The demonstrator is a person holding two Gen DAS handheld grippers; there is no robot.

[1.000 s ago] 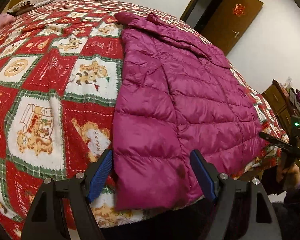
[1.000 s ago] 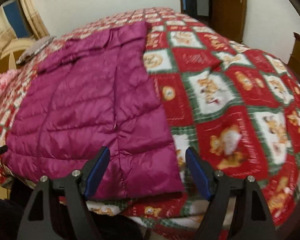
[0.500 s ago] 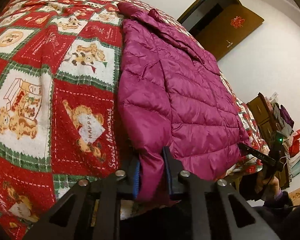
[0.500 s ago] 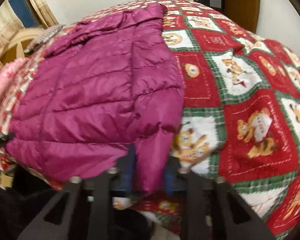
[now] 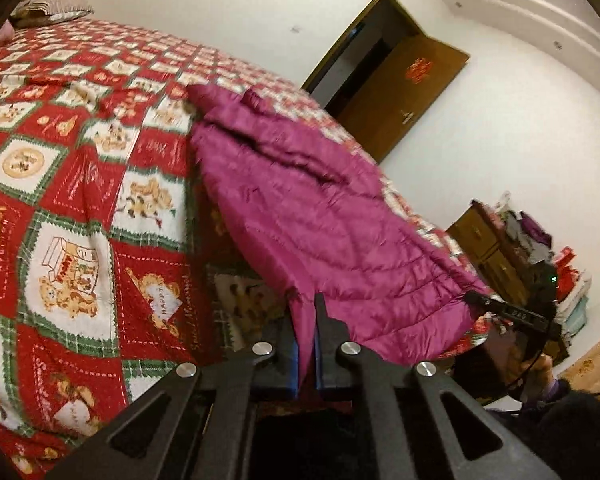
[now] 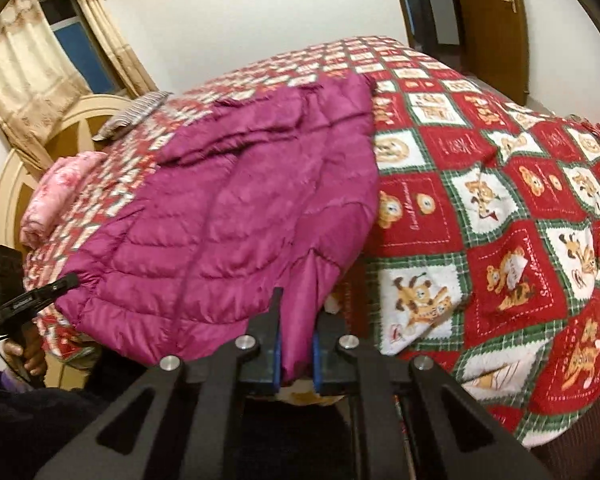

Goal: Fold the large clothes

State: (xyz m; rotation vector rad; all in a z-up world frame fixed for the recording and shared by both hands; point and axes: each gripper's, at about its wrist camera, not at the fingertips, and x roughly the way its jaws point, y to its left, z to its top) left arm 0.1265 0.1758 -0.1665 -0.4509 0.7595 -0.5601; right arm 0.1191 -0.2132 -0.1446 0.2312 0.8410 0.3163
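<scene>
**Lifting the hem: both corners pinched, fold about to start**

Starting closest in: the left claw (image 5: 307,322) is clenched on the near left corner of the magenta puffer jacket (image 5: 324,220), fabric squeezed flat between the blue pads. Same deal on the other side, the right claw (image 6: 296,334) is clamped on the near right hem corner. A second ago both claws were wide open, just straddling the hem while the jacket lay flat. Now they've snapped shut and come up, so the near edge hangs off the bed (image 5: 80,200) with a shadowed gap under it. My guess is that's the grab done and the bottom-to-collar fold just beginning.

The rest of the jacket lies on the red teddy-bear quilt, collar end toward the far side of the bed.

Readable stuff: the quilt squares say "HAPPY" on a little heart (image 5: 161,300) and something like "Sweet Memories" in script along the borders. Farther back, the brown door (image 5: 404,96) has a red ornament on it; can't read it.
</scene>
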